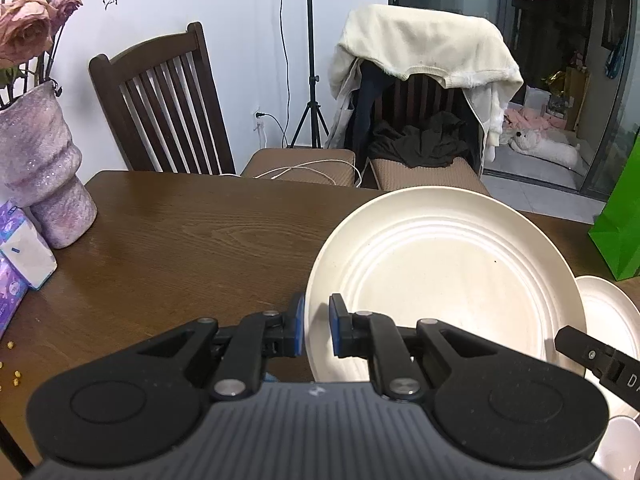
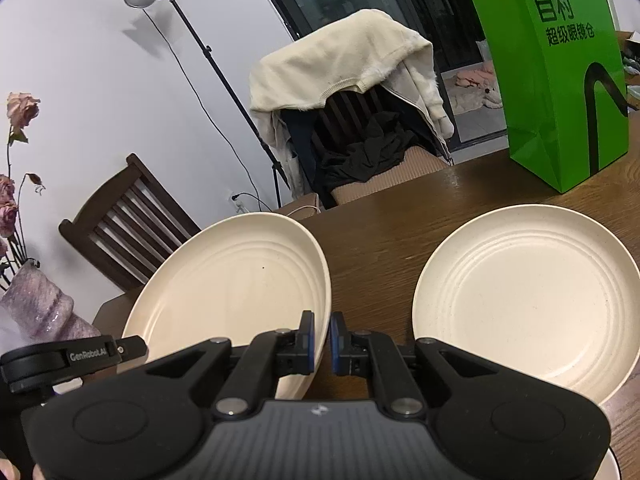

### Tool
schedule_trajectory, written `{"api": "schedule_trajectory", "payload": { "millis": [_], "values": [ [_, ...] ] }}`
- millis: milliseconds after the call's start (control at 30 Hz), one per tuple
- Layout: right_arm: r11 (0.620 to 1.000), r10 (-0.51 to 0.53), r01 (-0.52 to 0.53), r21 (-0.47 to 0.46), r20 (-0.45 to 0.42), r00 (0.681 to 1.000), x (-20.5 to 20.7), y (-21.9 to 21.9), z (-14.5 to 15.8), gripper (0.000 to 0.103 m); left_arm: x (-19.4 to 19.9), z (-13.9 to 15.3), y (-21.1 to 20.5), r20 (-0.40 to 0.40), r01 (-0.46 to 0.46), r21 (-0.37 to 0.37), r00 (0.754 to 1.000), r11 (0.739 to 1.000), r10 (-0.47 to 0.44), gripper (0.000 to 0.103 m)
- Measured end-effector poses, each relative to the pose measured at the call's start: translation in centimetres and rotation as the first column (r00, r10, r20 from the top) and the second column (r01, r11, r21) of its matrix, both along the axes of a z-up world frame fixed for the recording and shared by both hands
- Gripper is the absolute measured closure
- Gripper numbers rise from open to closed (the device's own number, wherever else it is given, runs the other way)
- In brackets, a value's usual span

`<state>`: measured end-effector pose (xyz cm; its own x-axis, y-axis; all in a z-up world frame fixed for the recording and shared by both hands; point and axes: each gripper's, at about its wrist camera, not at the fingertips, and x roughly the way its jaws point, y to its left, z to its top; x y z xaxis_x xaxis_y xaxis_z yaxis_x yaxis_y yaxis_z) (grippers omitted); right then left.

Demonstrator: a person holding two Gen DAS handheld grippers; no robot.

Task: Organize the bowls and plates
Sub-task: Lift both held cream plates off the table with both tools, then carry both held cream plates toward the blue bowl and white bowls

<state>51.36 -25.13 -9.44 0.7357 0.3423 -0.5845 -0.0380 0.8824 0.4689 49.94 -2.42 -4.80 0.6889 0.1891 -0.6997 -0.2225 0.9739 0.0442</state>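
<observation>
Both grippers hold one large cream plate (image 1: 440,276) tilted above the brown table (image 1: 192,232). My left gripper (image 1: 317,322) is shut on the plate's near left rim, blue pads on either side of the edge. My right gripper (image 2: 321,340) is shut on the right rim of the same plate (image 2: 236,284). Its black finger shows in the left wrist view as the right gripper (image 1: 592,356). A second cream plate (image 2: 528,296) lies flat on the table to the right, partly hidden behind the held plate as the second plate (image 1: 612,320).
A pink vase (image 1: 44,172) with dried roses and tissue packs (image 1: 24,256) stand at the table's left. A green paper bag (image 2: 560,80) stands at the back right. Two chairs (image 1: 160,108) sit behind the table, one draped with clothes. A white bowl's rim (image 1: 622,448) shows bottom right.
</observation>
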Motion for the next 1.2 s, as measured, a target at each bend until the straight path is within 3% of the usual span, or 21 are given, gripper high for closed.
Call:
{"api": "schedule_trajectory", "payload": {
  "millis": [1200],
  "values": [
    [1.000, 0.006, -0.006, 0.023, 0.032, 0.999, -6.2, 0.0, 1.9, 0.095, -7.9, 2.3, 0.5, 0.026, 0.005, -0.007, 1.000, 1.000, -0.005, 0.090]
  ]
}}
